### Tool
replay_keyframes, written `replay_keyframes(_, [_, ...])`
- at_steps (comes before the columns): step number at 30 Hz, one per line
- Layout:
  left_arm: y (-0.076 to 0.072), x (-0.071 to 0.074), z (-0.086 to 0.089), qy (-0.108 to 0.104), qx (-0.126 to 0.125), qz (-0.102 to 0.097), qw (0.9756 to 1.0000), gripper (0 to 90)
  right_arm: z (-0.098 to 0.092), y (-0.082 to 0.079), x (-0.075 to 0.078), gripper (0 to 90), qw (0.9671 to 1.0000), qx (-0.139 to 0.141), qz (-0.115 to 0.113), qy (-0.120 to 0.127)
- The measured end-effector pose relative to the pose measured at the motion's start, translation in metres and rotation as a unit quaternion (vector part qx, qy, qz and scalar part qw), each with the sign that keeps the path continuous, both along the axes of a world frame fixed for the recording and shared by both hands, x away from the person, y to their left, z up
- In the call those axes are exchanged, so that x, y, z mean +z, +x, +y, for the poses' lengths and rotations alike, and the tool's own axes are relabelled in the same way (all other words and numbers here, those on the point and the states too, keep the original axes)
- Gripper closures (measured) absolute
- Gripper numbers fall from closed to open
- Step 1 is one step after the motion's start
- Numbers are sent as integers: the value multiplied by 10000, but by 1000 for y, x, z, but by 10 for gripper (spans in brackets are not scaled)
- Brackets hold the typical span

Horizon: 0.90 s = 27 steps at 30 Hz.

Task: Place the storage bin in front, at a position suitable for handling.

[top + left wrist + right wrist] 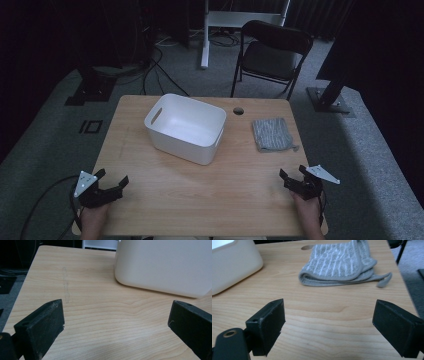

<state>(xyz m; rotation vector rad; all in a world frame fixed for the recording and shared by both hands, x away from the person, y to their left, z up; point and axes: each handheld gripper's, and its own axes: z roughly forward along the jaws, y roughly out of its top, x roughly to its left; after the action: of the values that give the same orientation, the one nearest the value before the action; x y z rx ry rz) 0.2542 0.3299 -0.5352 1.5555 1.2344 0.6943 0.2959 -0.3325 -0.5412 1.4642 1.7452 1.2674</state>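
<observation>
While both grippers rest low at the near edge of the worktop (165, 195), nothing is in hand: the left gripper (116, 315) stands with its jaws wide apart and bare wood between them, and the right gripper (329, 317) is spread just as wide, also empty. Ahead of the right gripper and well apart from it lies a folded grey striped cloth (339, 262), with a small hanging loop trailing off its far side. Ahead of the left gripper, and off to the left of the right one, sits a white bin (186, 128) with handle slots in its end walls; from the high view its inside looks empty, though the floor nearest the person is partly hidden by the near wall.

The likely job is getting the cloth into the bin. Trouble could come from the folds: a pinch on the top layer alone would let the cloth unfold and drag across the wood, or hang over the bin's rim. The bin looks light, so a brushing jaw or trailing cloth might shove it. The hole in the worktop (238, 110) beyond the cloth could snag the loop.
</observation>
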Motion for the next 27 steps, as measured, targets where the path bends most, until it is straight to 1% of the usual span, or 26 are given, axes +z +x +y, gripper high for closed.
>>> replay_keyframes(1, [0,0,0,-5,-2,28,10000,6,0,1,-1,106,10000,33,40,-5])
replay_keyframes(2, [0,0,0,-6,13,28,10000,6,1,1,-2,106,10000,4,74,-28])
replay_keyframes(4, [-1,0,0,-6,7,28,10000,6,1,3,-3,106,9999,67,157,3])
replay_keyframes(5, [-1,1,0,-4,32,15,10000,6,1,3,-3,106,9998,17,176,12])
replay_keyframes(8, [-1,1,0,-20,41,29,10000,6,2,4,-3,108,9998,77,162,94])
replay_keyframes(9, [-1,1,0,-6,51,34,10000,6,4,4,-2,130,9998,90,179,48])
replay_keyframes(10, [-1,0,0,-15,46,47,10000,6,5,4,-2,132,9996,153,235,14])
replay_keyframes(12, [-1,0,0,-25,39,85,10000,6,7,5,-1,132,9993,178,300,-118])
replay_keyframes(13, [-1,0,0,-25,26,86,10000,6,7,6,0,133,9992,204,326,-108])
replay_keyframes(15, [-1,0,-1,-17,28,91,10000,6,7,7,3,132,9993,192,315,-112])
replay_keyframes(17, [-1,0,-2,-20,-7,85,10000,5,5,9,7,129,9992,251,309,69])
replay_keyframes(18, [-1,0,-2,-4,-2,91,10000,6,5,10,9,127,9992,249,300,106])
replay_keyframes(19, [-1,0,-2,-3,-20,93,10000,6,5,11,11,127,9994,240,245,85])
replay_keyframes(21, [0,-1,-3,12,-11,95,10000,6,6,12,14,126,9993,312,212,60])
replay_keyframes(23, [0,-1,-3,9,-38,106,9999,6,9,13,16,126,9991,381,175,-15])
replay_keyframes(27, [0,0,-4,26,-47,97,9999,6,13,16,17,119,9985,517,170,-37])
